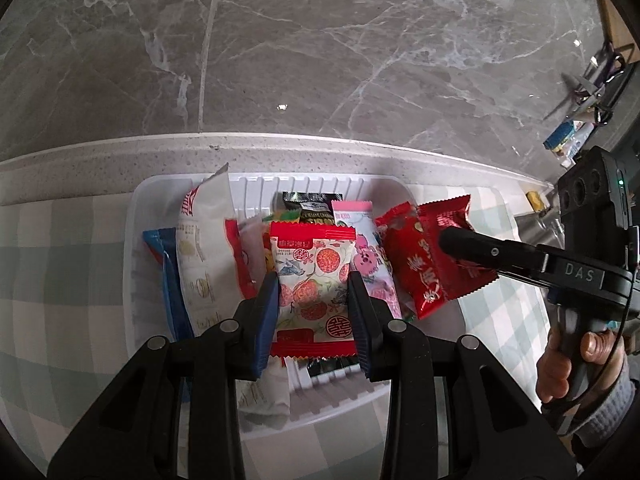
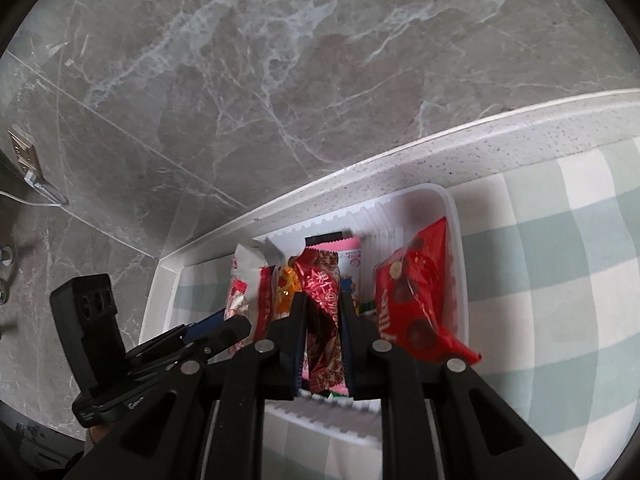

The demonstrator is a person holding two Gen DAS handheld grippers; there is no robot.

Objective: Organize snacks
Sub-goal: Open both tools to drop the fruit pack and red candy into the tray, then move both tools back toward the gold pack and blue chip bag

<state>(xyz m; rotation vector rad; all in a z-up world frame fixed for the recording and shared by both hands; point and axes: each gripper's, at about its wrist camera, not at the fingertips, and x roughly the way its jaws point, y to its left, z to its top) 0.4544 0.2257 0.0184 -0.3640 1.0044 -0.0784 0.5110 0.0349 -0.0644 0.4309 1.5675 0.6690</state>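
- The white bin (image 1: 136, 216) sits on the checked desk (image 1: 60, 240) against the back ledge, with snacks filed upright inside so each stays readable.
- The left gripper (image 1: 314, 312) pinches a floral packet (image 1: 314, 280) at the bin's middle, apparently seating it in the row.
- The right gripper (image 2: 324, 320) is pressed on a dark red packet (image 2: 320, 304) toward the bin's right side, beside a bright red bag (image 2: 416, 296) that seems to lean on the bin's right wall.
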